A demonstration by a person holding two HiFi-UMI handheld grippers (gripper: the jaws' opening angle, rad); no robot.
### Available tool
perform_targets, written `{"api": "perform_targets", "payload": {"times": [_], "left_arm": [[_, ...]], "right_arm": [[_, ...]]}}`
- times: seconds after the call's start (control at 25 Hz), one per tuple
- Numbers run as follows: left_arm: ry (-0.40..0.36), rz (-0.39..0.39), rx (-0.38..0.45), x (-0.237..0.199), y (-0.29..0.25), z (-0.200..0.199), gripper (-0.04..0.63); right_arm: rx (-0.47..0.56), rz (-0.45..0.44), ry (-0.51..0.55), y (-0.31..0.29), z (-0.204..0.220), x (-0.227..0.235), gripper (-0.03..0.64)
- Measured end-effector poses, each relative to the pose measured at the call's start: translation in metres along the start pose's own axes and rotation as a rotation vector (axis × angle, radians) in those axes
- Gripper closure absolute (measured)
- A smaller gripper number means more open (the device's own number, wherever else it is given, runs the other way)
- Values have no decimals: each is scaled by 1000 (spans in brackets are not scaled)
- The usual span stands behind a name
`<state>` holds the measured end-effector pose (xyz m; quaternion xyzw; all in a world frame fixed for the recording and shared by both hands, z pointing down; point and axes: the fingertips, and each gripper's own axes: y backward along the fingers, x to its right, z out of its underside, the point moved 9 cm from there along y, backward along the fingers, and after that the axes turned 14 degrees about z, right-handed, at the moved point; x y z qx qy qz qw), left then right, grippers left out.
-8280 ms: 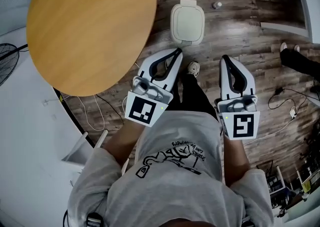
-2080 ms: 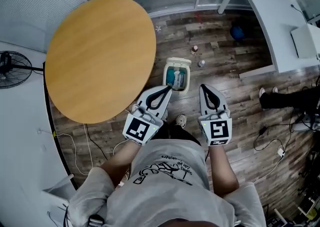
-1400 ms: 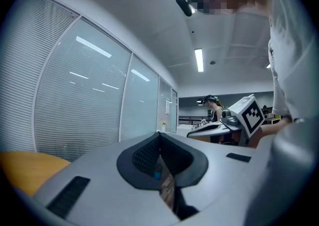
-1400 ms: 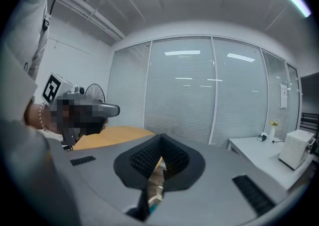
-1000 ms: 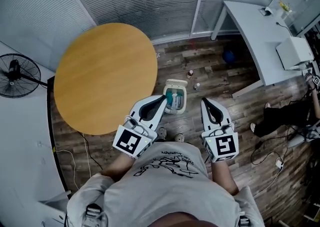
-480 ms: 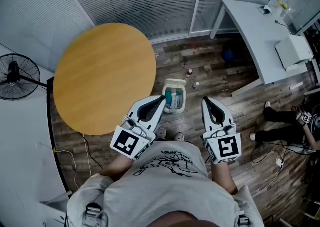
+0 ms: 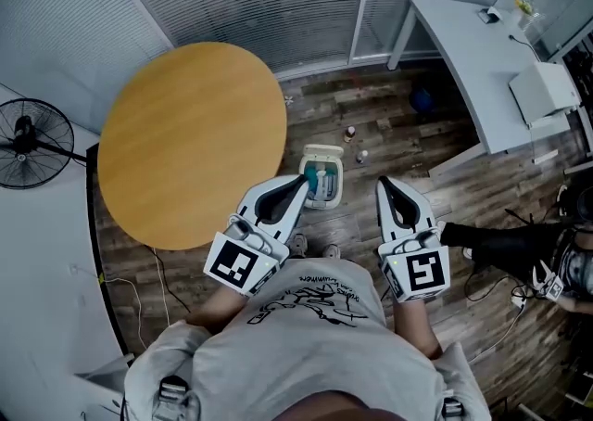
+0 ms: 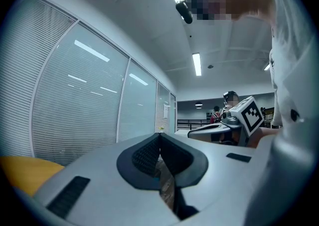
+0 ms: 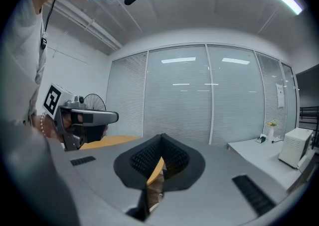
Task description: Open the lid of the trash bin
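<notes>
In the head view the small cream trash bin [image 7: 321, 178] stands on the wood floor just past the person's feet. Its lid [image 7: 324, 151] is tipped up at the far side, and teal contents show inside. My left gripper [image 7: 301, 184] hangs high above the floor with its tip over the bin's left edge in the picture; its jaws are shut and hold nothing. My right gripper [image 7: 383, 184] is level with it to the bin's right, also shut and holding nothing. Each gripper view looks out at the glass walls, left gripper [image 8: 159, 135] and right gripper [image 9: 161, 136], with the bin hidden.
A round wooden table [image 7: 185, 141] fills the left, with a fan [image 7: 28, 132] beyond it. A white desk [image 7: 491, 57] stands at the right. Two small containers [image 7: 350, 134] and a blue ball [image 7: 422, 99] lie past the bin. Another person's legs [image 7: 500, 243] and cables are at the right.
The bin's lid, down in the oldest frame, stands up now, and the view has risen far from the floor. Over the last second only the other person's legs shifted.
</notes>
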<state>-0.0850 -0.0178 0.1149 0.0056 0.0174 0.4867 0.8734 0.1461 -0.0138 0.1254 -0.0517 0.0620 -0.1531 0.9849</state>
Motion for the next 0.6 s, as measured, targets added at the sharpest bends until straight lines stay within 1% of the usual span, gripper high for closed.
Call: {"api": "perform_targets", "payload": {"times": [0.6], "left_arm": [[5, -14, 3, 4, -2, 4, 577]], "right_arm": [[6, -3, -4, 0, 5, 5, 612]]}}
